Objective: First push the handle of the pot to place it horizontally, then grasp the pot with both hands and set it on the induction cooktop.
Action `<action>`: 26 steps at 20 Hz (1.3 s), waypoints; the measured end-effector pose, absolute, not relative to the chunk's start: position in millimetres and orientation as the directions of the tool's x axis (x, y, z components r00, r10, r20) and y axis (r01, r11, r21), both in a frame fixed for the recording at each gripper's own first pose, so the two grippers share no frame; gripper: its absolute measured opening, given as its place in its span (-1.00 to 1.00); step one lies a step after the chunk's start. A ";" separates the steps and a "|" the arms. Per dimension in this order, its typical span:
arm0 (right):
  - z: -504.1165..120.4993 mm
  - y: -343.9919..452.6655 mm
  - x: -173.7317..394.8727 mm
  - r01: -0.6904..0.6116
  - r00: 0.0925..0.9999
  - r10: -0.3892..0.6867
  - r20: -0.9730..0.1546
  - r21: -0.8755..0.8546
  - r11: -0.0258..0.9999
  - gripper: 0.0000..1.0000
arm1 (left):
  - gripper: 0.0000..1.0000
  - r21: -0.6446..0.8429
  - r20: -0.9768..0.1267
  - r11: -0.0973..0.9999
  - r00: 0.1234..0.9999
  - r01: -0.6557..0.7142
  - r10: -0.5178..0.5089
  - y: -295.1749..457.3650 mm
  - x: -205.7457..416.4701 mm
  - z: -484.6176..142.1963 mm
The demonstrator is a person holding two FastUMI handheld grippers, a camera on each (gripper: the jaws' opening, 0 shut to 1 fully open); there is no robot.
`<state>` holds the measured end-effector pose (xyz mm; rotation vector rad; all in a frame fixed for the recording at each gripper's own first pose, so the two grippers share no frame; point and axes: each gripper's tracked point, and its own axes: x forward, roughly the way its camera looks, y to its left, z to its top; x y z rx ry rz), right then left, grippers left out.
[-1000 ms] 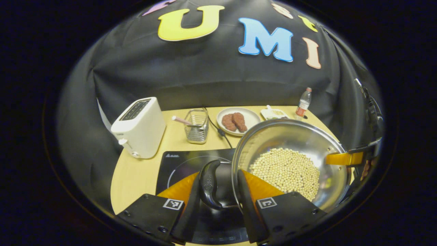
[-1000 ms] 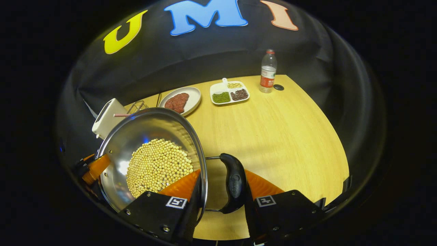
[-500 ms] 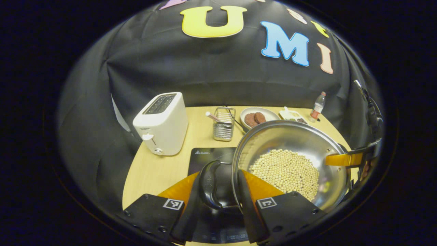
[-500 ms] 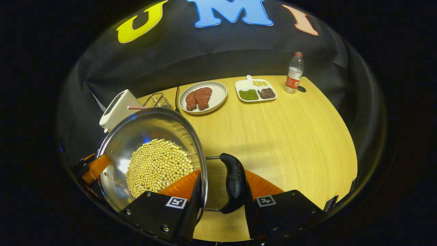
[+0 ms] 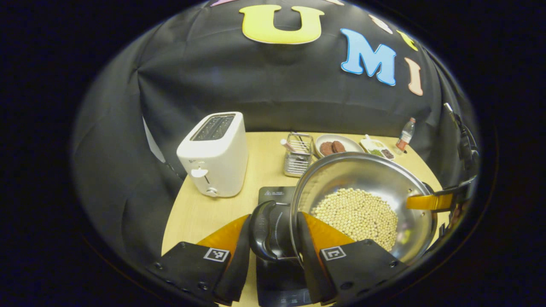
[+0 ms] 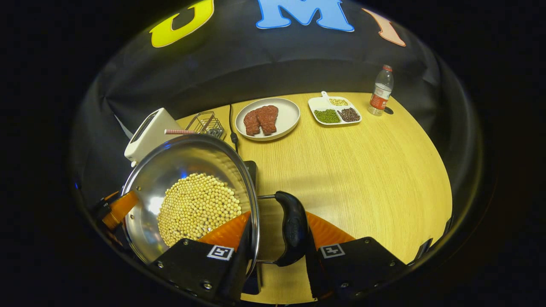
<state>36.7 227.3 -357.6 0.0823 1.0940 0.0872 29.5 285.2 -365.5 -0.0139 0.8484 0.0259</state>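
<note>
The round steel pot (image 5: 362, 200) (holding pale beans) hangs between the left gripper (image 5: 273, 238) and right gripper (image 6: 277, 238), each clamped on a black side handle (image 5: 261, 230).

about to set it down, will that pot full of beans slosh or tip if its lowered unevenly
Likely yes: the beans lie loose in the smooth steel pot, so they would probably roll toward any low side. The heap probably makes it heavy. Each gripper, left and right, spans one side handle, which should keep it level.
</note>
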 end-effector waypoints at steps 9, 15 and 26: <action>-375.2 256.5 43.4 -0.030 0.453 0.110 -0.885 0.108 0.994 0.18 | 0.21 0.001 -0.757 0.999 0.653 -0.049 0.033 318.3 32.2 -381.6; -386.6 263.1 47.0 -0.016 0.455 0.098 -0.885 0.102 0.995 0.18 | 0.21 -0.003 -0.753 0.999 0.657 -0.048 0.030 324.3 39.4 -394.4; -401.3 263.9 48.4 0.022 0.469 0.085 -0.879 0.108 0.994 0.18 | 0.21 -0.036 -0.763 0.998 0.647 -0.054 0.007 326.1 41.6 -424.7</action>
